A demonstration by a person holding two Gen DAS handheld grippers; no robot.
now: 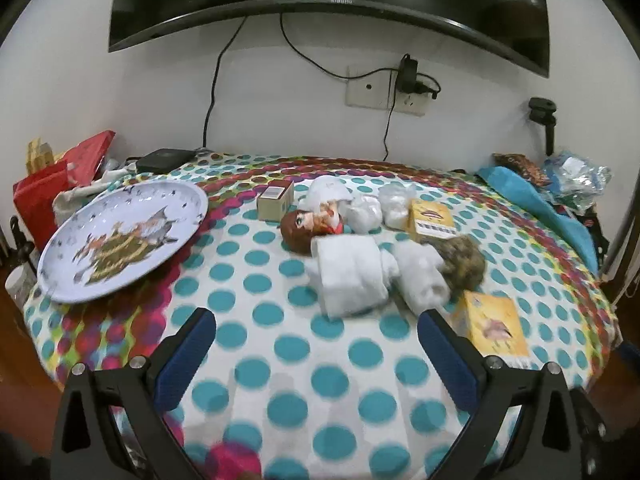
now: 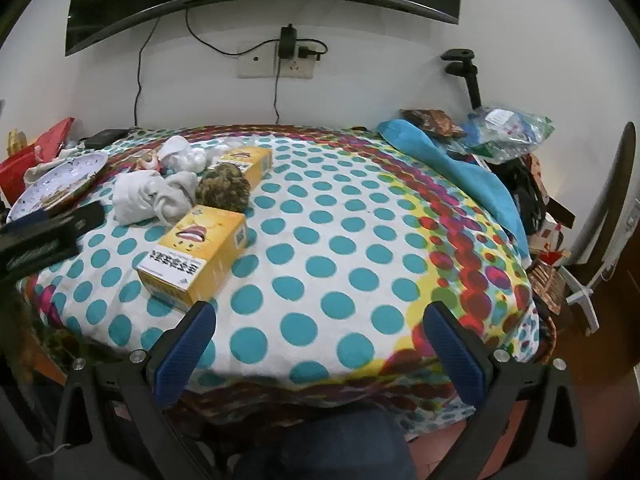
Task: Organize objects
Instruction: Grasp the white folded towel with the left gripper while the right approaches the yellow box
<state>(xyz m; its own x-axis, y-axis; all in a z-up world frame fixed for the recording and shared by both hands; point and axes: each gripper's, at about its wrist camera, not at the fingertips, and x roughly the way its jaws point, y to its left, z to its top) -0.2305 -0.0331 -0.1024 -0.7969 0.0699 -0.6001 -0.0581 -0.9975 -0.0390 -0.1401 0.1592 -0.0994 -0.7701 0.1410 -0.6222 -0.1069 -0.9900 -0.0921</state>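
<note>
A heap of objects lies mid-table on a dotted cloth [image 1: 280,360]: white rolled cloths [image 1: 352,276], a brown-haired doll [image 1: 308,226], a small brown box [image 1: 274,200], white wrapped bundles [image 1: 394,206], a brown furry ball [image 1: 464,264] and two yellow boxes [image 1: 494,322] [image 1: 432,220]. A large decorated tray [image 1: 120,240] sits at the left. My left gripper [image 1: 316,332] hovers open just short of the white cloths, nothing between its fingers. My right gripper [image 2: 320,328] is open over bare cloth; the nearer yellow box [image 2: 196,252] lies left of it, the furry ball [image 2: 224,190] beyond.
Red gift bags [image 1: 48,192] and a black device [image 1: 164,160] stand at the back left. A blue cloth [image 2: 452,164] and plastic bags [image 2: 504,132] crowd the back right. Wall, cables and a screen [image 1: 320,0] rise behind. A person's leg [image 2: 320,448] is below the table edge.
</note>
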